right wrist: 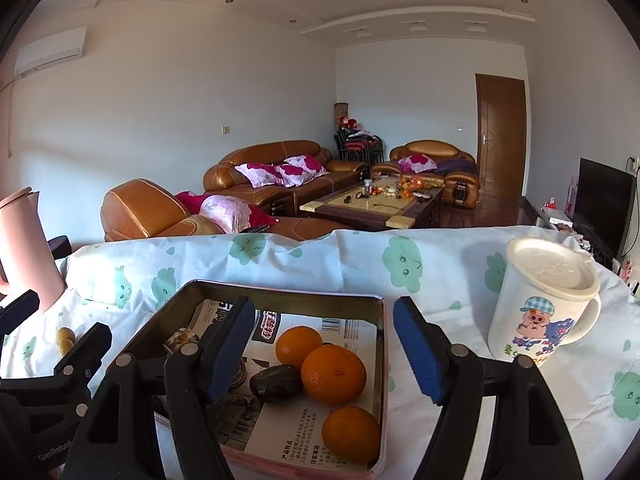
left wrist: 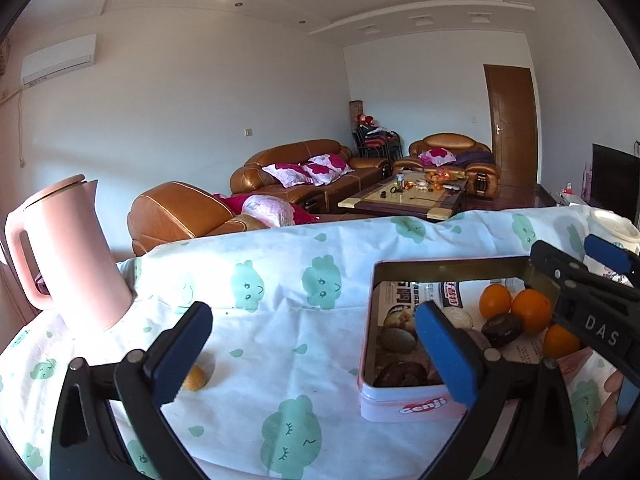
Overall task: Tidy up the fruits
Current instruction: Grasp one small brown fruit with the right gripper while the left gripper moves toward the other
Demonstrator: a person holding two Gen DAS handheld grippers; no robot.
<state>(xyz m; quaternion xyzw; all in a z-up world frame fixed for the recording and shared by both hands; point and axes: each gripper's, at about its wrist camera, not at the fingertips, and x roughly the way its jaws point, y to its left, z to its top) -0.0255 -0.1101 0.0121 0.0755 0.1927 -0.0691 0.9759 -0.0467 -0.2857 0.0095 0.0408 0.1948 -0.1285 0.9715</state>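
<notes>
Both grippers, left (left wrist: 316,354) and right (right wrist: 324,348), hold jaws spread, empty. Three oranges (right wrist: 333,375) lie in the tin (right wrist: 280,294) at lower centre; one small fruit (left wrist: 195,378) sits on the bench at lower left.

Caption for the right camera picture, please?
Open right gripper above a tin holding three oranges, beside a lidded mug.

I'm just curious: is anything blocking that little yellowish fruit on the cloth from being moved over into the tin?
Nothing visible does. The small fruit lies beside the open left gripper, with only bare tablecloth before the tin.
</notes>
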